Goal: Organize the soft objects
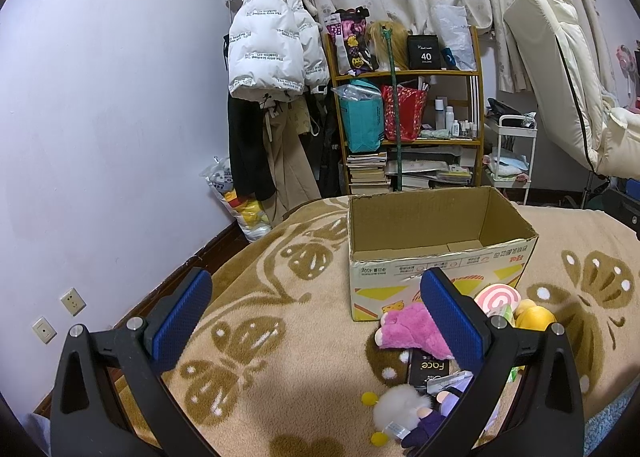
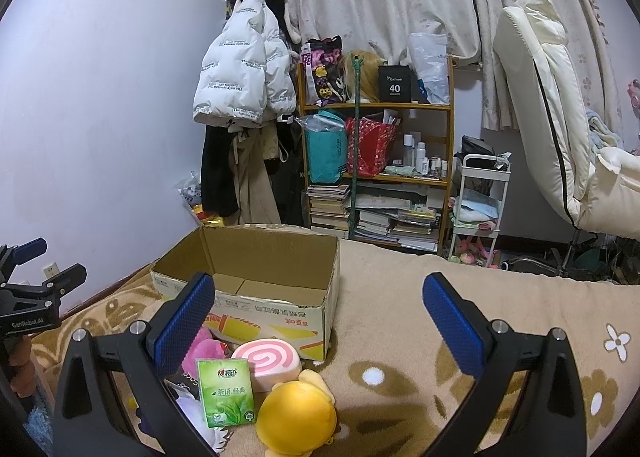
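L gripper (image 1: 316, 313): jaws wide apart, holding nothing
R gripper (image 2: 318, 317): jaws spread, holding nothing
Box (image 1: 436, 253): open, on blanket (image 1: 280, 317); toys incl. pink plush (image 1: 408, 331) just in front

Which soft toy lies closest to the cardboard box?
The pink swirl-roll plush, lying right against the box front. The yellow plush and pink furry toy lie farther out.

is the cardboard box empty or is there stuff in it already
Empty, as far as shown. The cardboard box stands open, and both views show only its bare floor; the near inside corner is hidden.
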